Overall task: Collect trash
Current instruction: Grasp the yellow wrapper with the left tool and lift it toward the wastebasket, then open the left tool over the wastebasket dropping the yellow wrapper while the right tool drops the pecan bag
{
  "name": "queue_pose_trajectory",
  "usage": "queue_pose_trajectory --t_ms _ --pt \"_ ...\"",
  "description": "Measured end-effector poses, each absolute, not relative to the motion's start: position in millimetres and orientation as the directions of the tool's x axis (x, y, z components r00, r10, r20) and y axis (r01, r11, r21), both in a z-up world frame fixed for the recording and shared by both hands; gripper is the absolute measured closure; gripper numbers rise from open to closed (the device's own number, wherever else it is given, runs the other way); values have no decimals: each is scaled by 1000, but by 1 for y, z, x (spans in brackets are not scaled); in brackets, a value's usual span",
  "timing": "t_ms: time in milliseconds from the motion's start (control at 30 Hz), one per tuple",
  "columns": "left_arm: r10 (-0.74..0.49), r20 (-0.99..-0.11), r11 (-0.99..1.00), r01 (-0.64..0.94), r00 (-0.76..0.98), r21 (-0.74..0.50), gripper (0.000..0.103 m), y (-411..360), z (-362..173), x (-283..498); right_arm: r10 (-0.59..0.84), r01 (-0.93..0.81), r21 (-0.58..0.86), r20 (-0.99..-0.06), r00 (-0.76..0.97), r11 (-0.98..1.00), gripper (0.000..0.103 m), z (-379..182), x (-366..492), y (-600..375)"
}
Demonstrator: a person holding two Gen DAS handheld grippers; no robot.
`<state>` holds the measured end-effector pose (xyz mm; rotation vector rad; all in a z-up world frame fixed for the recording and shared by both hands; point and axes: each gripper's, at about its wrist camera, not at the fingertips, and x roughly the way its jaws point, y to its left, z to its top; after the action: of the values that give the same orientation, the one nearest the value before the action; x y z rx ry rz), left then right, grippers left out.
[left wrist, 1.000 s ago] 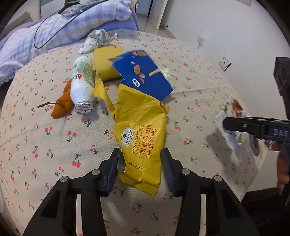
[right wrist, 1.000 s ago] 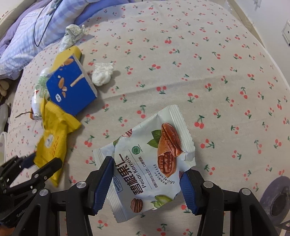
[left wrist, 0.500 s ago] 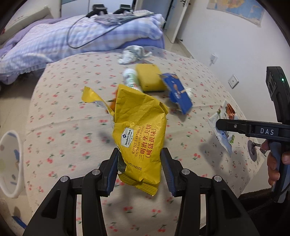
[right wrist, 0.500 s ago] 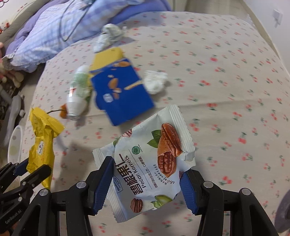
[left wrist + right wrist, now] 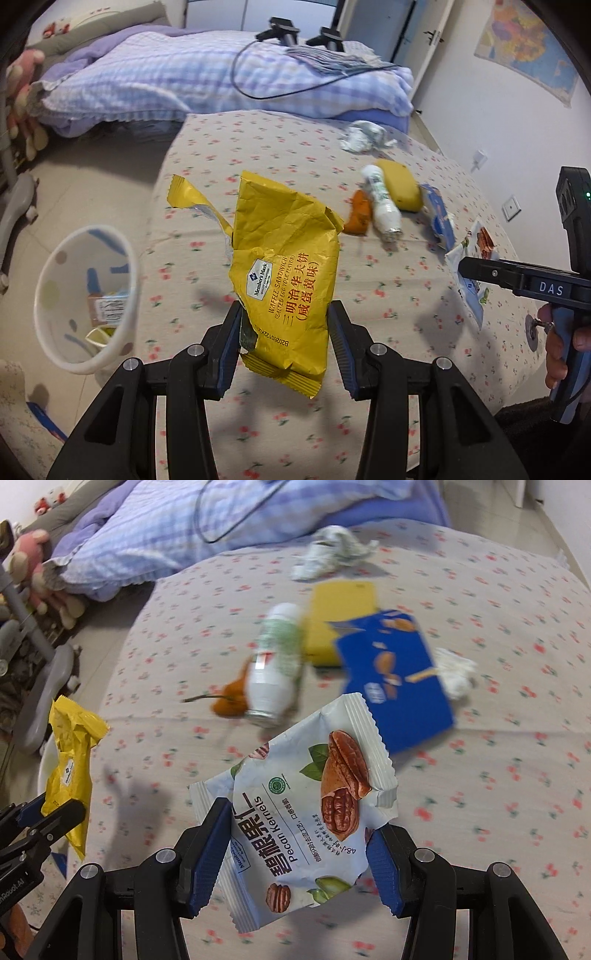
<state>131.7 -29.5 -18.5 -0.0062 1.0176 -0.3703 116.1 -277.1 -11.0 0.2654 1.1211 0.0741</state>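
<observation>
My left gripper is shut on a yellow snack wrapper and holds it in the air above the table's left edge. My right gripper is shut on a white pecan kernels packet, also lifted off the table. A white trash bin with some litter inside stands on the floor at the left, beside the table. On the table lie a white bottle, a blue box, a yellow pack, an orange peel and crumpled tissues.
The round table has a cherry-print cloth. A bed with a purple checked quilt and a black cable lies behind it. Soft toys and a grey chair base are at the left on the floor.
Both grippers have swung left with their packets held. The trash bin has come into the left wrist view, and the table litter has shifted to the right.
</observation>
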Motion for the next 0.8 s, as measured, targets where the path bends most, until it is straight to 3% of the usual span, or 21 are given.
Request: queue_pose_trajectory --t_ms 733,800 --pt "-115 -846 986 -43 521 -160 55 143 -37 162 281 -84 273 -849 448 958 43 -17 155 -170" --pt "-111 -846 985 -57 521 -165 48 152 -38 166 288 -103 272 -845 450 957 43 -17 159 -157"
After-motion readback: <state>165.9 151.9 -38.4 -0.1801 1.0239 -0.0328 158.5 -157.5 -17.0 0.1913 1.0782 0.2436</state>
